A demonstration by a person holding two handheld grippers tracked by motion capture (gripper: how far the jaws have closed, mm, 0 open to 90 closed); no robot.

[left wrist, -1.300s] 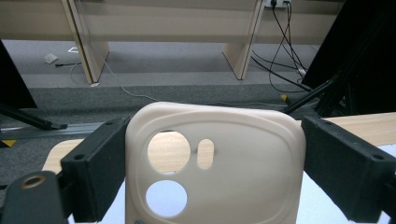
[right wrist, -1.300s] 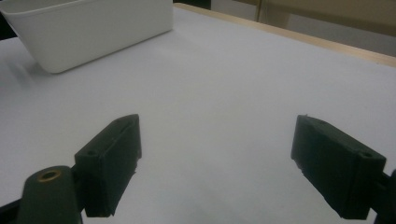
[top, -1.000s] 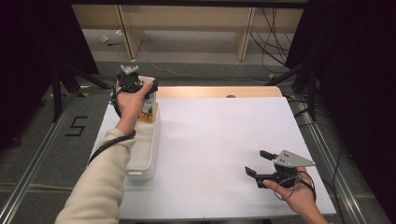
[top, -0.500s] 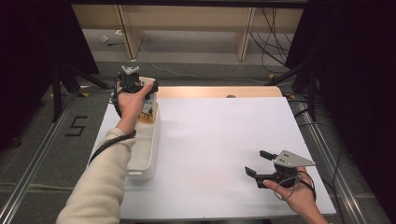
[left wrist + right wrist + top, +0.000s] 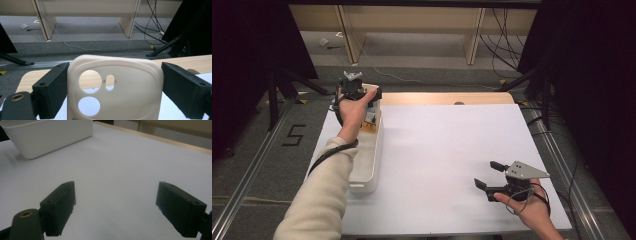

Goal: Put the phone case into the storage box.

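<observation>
Cream phone case [image 5: 117, 87] above white bin [image 5: 367, 165]

From the high view we are looking forward and down over the whole table [image 5: 447, 145], floor beyond. The left gripper view is sitting very close behind a phone case [image 5: 115, 87], facing level past the table's far edge to the floor. The right gripper view is looking low across the tabletop toward the white bin [image 5: 50, 135]. That bin [image 5: 367, 160] is showing in the high view too.
</observation>
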